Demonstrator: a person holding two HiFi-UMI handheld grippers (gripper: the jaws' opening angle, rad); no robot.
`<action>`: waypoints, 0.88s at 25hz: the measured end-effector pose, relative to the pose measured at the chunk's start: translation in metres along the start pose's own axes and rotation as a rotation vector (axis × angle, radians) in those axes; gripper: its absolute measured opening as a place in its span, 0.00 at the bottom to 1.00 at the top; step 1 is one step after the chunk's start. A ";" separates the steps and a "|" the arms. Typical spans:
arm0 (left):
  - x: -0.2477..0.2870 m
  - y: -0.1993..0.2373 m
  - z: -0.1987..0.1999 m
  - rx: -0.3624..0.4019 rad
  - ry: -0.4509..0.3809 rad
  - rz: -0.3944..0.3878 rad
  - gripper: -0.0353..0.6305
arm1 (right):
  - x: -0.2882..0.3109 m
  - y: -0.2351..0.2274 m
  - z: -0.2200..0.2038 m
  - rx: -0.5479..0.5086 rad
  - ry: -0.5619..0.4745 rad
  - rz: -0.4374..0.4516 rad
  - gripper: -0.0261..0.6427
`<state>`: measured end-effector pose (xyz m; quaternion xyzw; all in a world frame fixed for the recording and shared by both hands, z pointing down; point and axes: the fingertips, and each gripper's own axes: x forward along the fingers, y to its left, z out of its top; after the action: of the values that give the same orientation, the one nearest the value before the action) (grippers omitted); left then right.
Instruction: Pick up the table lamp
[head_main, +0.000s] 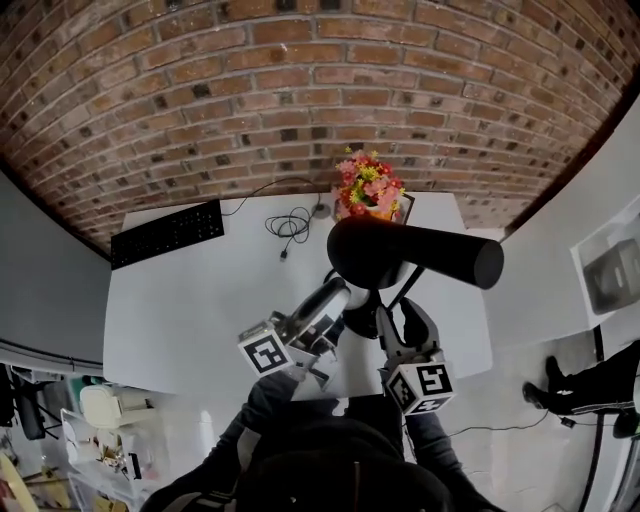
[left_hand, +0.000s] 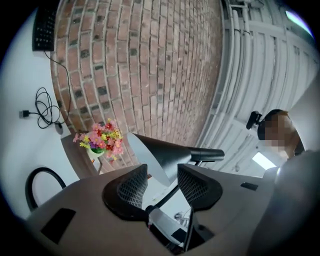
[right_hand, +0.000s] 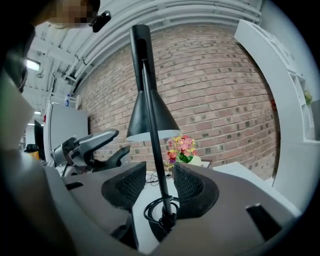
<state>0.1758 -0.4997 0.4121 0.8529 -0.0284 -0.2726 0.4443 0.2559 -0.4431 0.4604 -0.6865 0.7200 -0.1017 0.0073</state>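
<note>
Black lamp (head_main: 400, 255) stands near the front edge of the white table (head_main: 200, 300), flowers (head_main: 368, 188) at the back edge; left gripper (left_hand: 162, 170) and right gripper (right_hand: 159, 167) both gape open, holding nothing; lamp stem between the right's jaws, untouched.

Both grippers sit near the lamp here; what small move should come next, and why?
Probably close the right gripper on the table lamp's stem: the thin stem stands between its open jaws, untouched, while the left gripper is open too.
</note>
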 end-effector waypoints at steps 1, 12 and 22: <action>0.003 -0.002 0.000 -0.008 0.000 -0.016 0.32 | 0.003 0.002 -0.001 -0.012 0.006 0.009 0.28; 0.018 0.006 -0.013 -0.145 0.047 -0.060 0.27 | 0.017 0.001 -0.017 -0.002 0.033 0.026 0.23; 0.023 -0.006 -0.013 -0.234 0.046 -0.166 0.14 | 0.014 -0.007 -0.020 -0.039 0.043 0.009 0.13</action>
<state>0.2004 -0.4927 0.4035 0.8006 0.0847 -0.2904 0.5173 0.2590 -0.4549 0.4834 -0.6810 0.7248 -0.1025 -0.0212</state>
